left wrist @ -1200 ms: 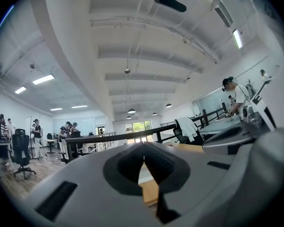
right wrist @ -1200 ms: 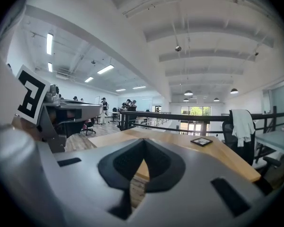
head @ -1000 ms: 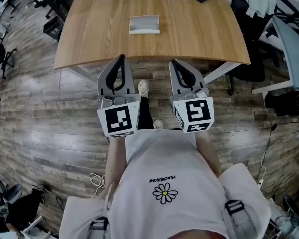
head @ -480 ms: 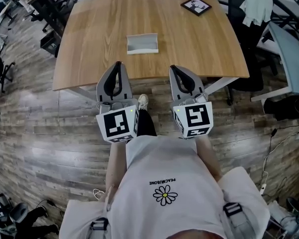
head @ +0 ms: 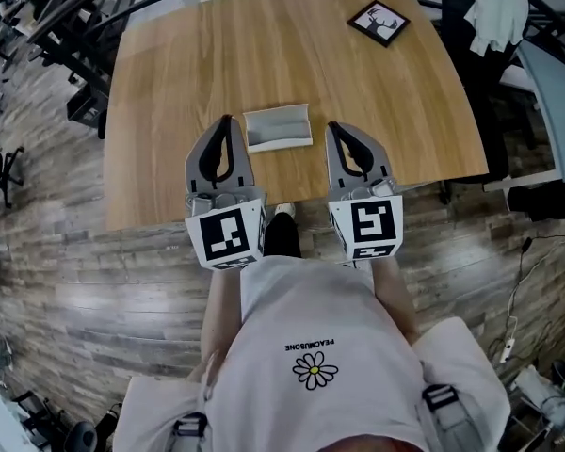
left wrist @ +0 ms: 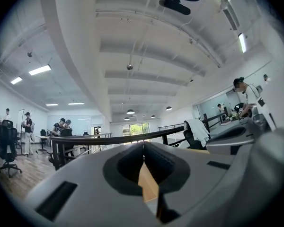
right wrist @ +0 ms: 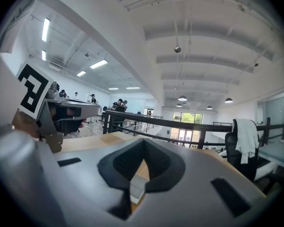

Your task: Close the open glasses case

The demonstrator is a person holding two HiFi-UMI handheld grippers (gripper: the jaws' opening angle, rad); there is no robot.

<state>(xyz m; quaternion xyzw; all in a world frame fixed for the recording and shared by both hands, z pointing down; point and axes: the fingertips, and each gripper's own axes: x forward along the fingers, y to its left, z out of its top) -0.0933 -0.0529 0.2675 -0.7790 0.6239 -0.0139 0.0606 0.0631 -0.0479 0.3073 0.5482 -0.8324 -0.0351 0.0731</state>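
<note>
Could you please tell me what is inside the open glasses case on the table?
Only pale grey lining shows inside the open glasses case; no glasses are visible in the head view. Its near wall may hide a thin strip of the bottom.

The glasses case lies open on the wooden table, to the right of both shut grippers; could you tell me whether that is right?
Not quite. The head view shows the glasses case between the two grippers, the left gripper on its left and the right gripper on its right. It does lie open on the wooden table, and both grippers are shut.
</note>
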